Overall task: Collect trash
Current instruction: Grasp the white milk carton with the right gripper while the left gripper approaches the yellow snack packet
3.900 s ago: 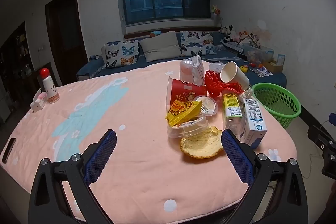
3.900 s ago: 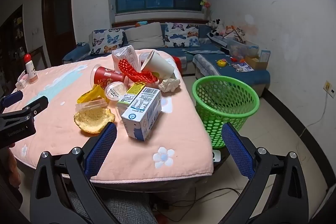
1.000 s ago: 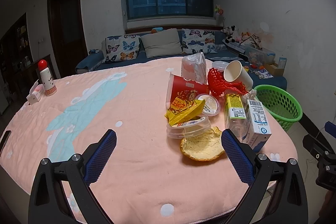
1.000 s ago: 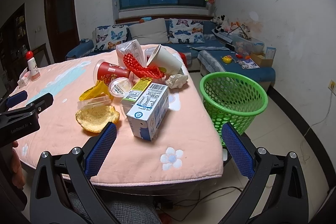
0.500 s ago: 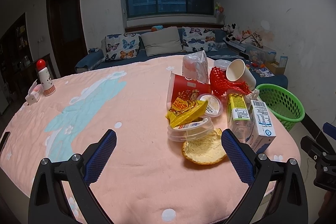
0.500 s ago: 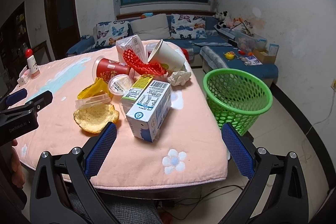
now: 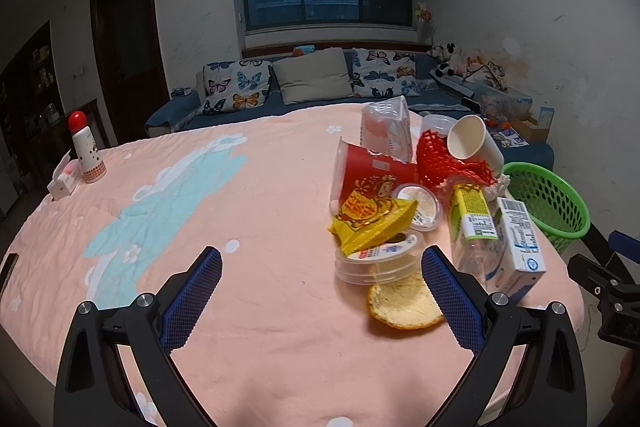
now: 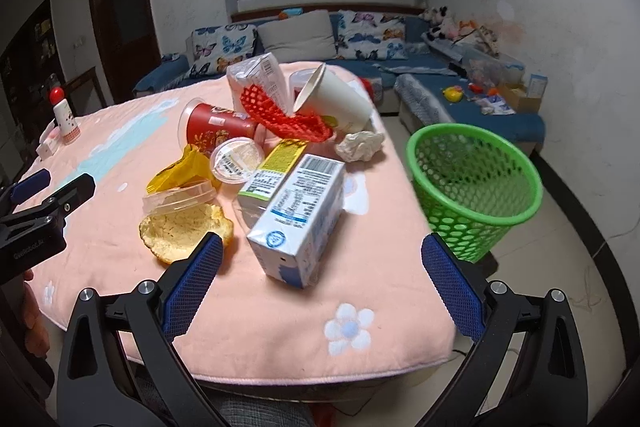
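Pink-clothed table (image 8: 280, 311) heaped with trash, green mesh basket (image 8: 476, 183) standing on the floor just beside its edge.

Both released: left gripper (image 7: 320, 291) spread wide above bare cloth near the orange peel (image 7: 404, 301), right gripper (image 8: 320, 279) spread wide before the milk carton (image 8: 298, 223), grasping nothing. Red cup (image 8: 216, 131), white paper cup (image 8: 340, 103), red netting (image 8: 284, 115), crumpled tissue (image 8: 360, 145) piled behind.

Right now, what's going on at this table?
A person holds two grippers over a pink-clothed table, both open and empty. The right gripper faces a milk carton at the near end of a trash pile that includes a peel and paper cup. The left gripper hovers nearby. The green basket beside the table looks empty.
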`<state>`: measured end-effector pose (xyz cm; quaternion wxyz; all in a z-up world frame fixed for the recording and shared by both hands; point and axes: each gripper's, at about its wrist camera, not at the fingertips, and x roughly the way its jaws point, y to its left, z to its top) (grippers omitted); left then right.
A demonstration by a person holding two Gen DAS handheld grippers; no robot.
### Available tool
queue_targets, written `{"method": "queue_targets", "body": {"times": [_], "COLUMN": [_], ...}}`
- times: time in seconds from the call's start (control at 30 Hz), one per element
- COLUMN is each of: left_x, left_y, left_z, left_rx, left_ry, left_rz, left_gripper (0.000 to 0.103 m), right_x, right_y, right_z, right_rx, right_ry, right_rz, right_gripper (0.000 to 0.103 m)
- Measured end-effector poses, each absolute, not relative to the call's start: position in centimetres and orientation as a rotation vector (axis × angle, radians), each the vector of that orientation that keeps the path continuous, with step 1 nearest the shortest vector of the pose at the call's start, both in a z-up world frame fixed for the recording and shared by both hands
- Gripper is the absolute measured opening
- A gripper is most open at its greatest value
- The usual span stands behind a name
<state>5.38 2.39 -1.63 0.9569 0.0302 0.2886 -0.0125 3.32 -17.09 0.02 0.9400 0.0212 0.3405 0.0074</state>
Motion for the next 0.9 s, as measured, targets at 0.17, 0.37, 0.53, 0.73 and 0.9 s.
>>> {"method": "queue_targets", "body": {"times": [0.17,0.37,0.53,0.73,0.9], "left_x": [6.4,7.4,8.4,9.1,9.6], "left_y": [3.3,4.2,4.6,4.4,4.0], "left_z": [-1.9,-2.4,-3.2,-3.9,-4.5], "left_rx": [0.058,0.063,0.060,0.077,0.083], "left_ry": [0.596,0.605,0.626,0.635,0.650], "left_rz": [-0.023,-0.043,-0.074,-0.139,-0.189], "left_gripper": [0.097,0.097,0.097,0.097,0.097], "right_x": [5.8,8.8,10.0,11.5,12.1], "right_y": [-16.8,-16.8,-16.9,-16.8,-16.9], "right_z": [-0.3,-1.5,-2.3,-3.4,-3.4], "right_rx": [0.051,0.077,0.092,0.105,0.108], "right_ry": [0.735,0.815,0.856,0.911,0.924], "right_rz": [0.021,0.023,0.009,-0.007,-0.011], "right_gripper": [0.096,0.086,0.081,0.073,0.068]}}
